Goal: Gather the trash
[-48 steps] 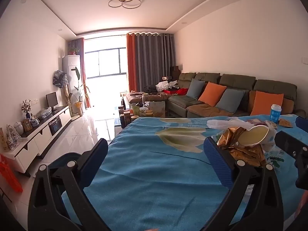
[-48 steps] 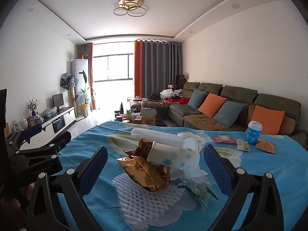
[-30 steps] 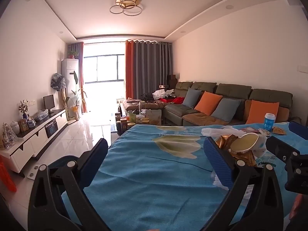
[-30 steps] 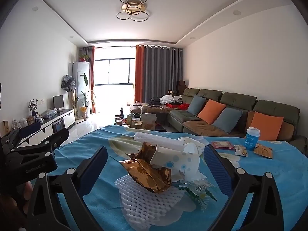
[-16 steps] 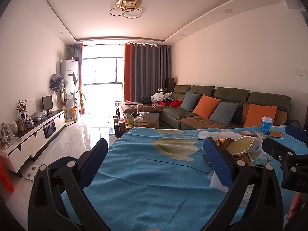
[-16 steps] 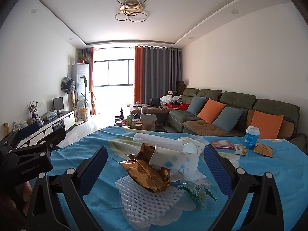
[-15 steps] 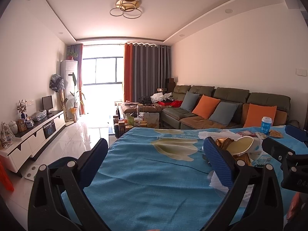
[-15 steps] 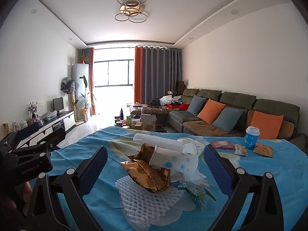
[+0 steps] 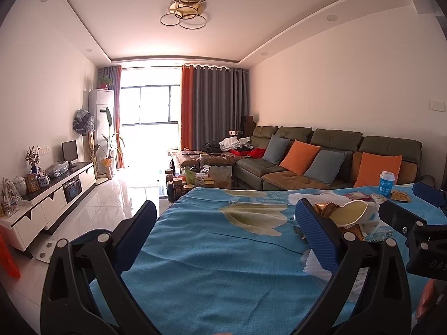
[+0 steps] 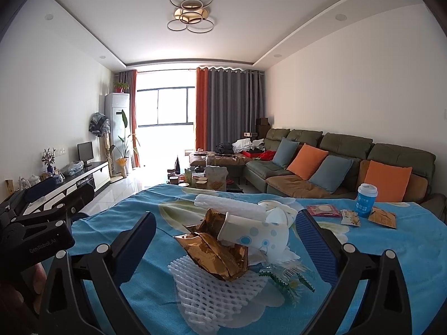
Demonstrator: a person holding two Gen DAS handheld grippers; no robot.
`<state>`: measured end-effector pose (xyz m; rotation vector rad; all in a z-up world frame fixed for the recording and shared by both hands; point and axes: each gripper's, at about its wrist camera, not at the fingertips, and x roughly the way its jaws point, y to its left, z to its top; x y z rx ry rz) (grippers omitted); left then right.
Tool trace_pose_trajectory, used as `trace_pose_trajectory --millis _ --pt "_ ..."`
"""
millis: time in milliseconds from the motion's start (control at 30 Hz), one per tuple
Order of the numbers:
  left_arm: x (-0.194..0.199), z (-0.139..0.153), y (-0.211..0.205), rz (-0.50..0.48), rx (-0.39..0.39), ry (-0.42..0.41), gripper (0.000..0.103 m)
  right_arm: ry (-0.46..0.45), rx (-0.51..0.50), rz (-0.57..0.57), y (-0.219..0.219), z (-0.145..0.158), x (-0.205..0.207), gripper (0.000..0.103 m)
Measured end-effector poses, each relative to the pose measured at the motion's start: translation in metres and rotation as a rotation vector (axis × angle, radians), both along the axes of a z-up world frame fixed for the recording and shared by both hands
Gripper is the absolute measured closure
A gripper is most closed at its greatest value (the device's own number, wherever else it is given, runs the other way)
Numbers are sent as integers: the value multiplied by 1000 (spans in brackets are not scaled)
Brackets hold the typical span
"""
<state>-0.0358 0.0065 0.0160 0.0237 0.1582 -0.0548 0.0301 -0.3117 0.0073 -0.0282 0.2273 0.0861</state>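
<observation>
Left tool (image 9: 223,223) hangs w/ jaws wide apart, nothing between, over bare blue counter cloth (image 9: 223,251); trash pile (image 9: 346,220) sits just right of its right finger.

Right-wrist view: right tool (image 10: 223,234) also spread, empty, pile straight ahead. Gold wrapper (image 10: 218,248), paper cup (image 10: 254,233), foam net (image 10: 215,287) likely light, crushable, wrapper slippery. Best hold prob. wrapper's crumpled fold or cup rim.

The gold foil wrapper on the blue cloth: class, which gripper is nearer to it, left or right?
Right. The right gripper faces the gold foil wrapper, which lies between its open jaws. The left gripper is off to the wrapper's left, over bare blue cloth.
</observation>
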Motion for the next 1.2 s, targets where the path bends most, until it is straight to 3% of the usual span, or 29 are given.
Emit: trace_pose_trajectory --millis 1200 --pt "-1 1 0 7 -3 -7 5 8 21 1 0 -2 1 6"
